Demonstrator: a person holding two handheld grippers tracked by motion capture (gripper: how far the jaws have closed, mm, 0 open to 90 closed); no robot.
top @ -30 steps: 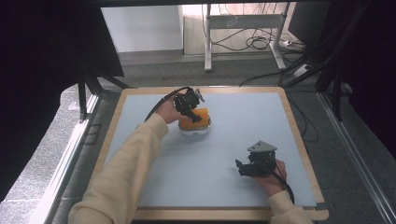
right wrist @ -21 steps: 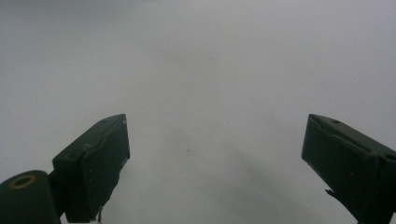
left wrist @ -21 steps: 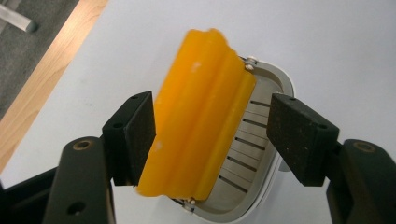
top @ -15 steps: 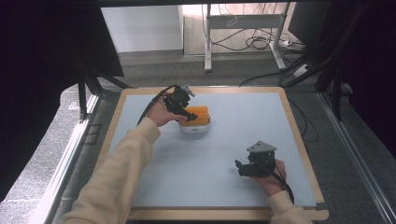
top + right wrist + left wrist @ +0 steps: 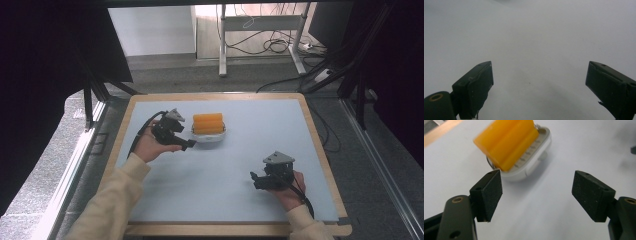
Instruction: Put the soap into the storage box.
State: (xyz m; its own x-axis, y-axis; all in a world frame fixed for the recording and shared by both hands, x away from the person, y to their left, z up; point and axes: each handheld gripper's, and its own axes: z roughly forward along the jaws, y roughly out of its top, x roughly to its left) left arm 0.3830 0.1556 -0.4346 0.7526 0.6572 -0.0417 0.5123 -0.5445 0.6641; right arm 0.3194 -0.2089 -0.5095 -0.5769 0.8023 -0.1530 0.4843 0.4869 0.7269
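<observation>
An orange ridged block (image 5: 208,122) rests on a white oval dish (image 5: 209,138) at the middle back of the pale blue table (image 5: 240,165). My left gripper (image 5: 186,144) hovers just left of the dish, a small gap between them. In the left gripper view the block (image 5: 506,142) and dish (image 5: 534,162) lie just beyond the left gripper (image 5: 536,182). Its jaws have just been opening, and they stand wide with nothing between them. My right gripper (image 5: 256,180) rests at the front right, pointing left. In its own view the right gripper (image 5: 539,75) is open over bare table.
A wooden rim (image 5: 315,135) frames the table. Beyond the far edge are desk legs (image 5: 222,45) and cables (image 5: 280,45) on the floor. Dark curtains hang at both sides.
The left hand has drawn back to the left, off the orange block, and its jaws have opened and let go. The block stays on the dish. The right hand has not moved.
</observation>
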